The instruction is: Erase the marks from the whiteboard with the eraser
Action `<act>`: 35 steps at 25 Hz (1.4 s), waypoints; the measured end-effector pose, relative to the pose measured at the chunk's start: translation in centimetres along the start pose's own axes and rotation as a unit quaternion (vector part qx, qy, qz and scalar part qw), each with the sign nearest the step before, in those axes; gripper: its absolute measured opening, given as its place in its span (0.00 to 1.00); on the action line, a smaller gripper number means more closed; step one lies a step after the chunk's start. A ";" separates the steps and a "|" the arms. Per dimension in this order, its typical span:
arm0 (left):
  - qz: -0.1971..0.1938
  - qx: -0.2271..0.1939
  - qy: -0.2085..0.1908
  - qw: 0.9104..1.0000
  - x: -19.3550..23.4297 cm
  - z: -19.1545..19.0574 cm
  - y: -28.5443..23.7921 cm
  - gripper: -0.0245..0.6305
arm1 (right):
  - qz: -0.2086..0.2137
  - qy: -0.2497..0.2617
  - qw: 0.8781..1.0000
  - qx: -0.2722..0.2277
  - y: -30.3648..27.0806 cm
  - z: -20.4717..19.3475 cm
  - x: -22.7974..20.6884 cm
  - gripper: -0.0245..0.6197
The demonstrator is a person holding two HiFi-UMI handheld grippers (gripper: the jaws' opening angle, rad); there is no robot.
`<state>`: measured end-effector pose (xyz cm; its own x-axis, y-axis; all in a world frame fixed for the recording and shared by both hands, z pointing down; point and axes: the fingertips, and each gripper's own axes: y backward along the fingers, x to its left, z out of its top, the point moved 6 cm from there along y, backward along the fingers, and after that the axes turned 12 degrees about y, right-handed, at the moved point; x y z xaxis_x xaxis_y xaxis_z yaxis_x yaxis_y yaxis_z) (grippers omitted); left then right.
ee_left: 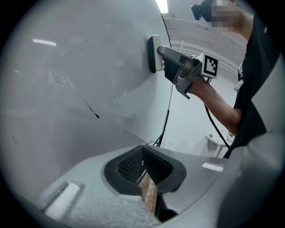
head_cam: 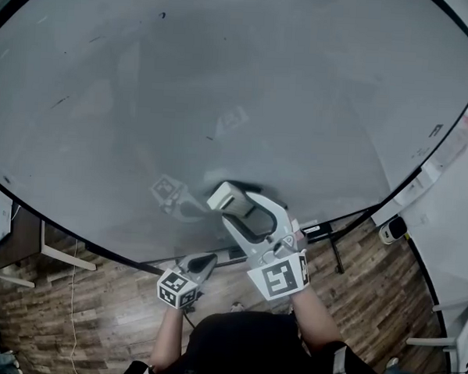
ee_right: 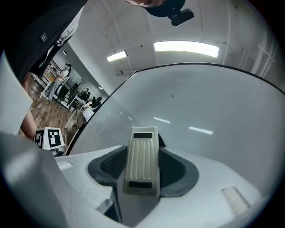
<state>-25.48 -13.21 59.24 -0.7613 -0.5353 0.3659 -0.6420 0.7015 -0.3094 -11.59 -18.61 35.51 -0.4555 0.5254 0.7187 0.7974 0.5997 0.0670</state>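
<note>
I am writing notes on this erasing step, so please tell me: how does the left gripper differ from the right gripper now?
The right gripper is shut on the eraser; the left gripper is shut on nothing. The right gripper presses the eraser against the whiteboard; the left gripper hangs lower, by the whiteboard's bottom edge, apparently not touching it. Both look like the same pale grey make.

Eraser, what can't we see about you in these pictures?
- Eraser wiping side: faces the whiteboard, hidden in every view by its own ribbed back.
- The whiteboard under it: covered, head view.
- Dark marks: too small to read, head view.
</note>
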 end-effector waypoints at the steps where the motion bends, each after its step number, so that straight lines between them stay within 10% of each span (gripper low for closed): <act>1: 0.001 -0.002 0.000 1.000 -0.1 0.1 0.1 0.06 | -0.001 0.001 1.000 0.000 0.0 0.0 0.0 0.39; 30: -0.026 0.011 0.001 1.000 -1.7 -0.2 -1.8 0.06 | -0.160 -0.076 0.984 -0.011 6.3 -5.2 -8.6 0.39; 35: -0.022 0.017 0.001 1.000 -1.4 -0.5 -1.7 0.06 | -0.092 -0.030 0.994 0.044 5.1 -5.4 -5.5 0.39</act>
<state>-23.28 -13.37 59.68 -0.7323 -0.5640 0.3816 -0.6773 0.6615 -0.3219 -2.85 -21.71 35.64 -0.6149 0.4352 0.6577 0.6622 0.7378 0.1310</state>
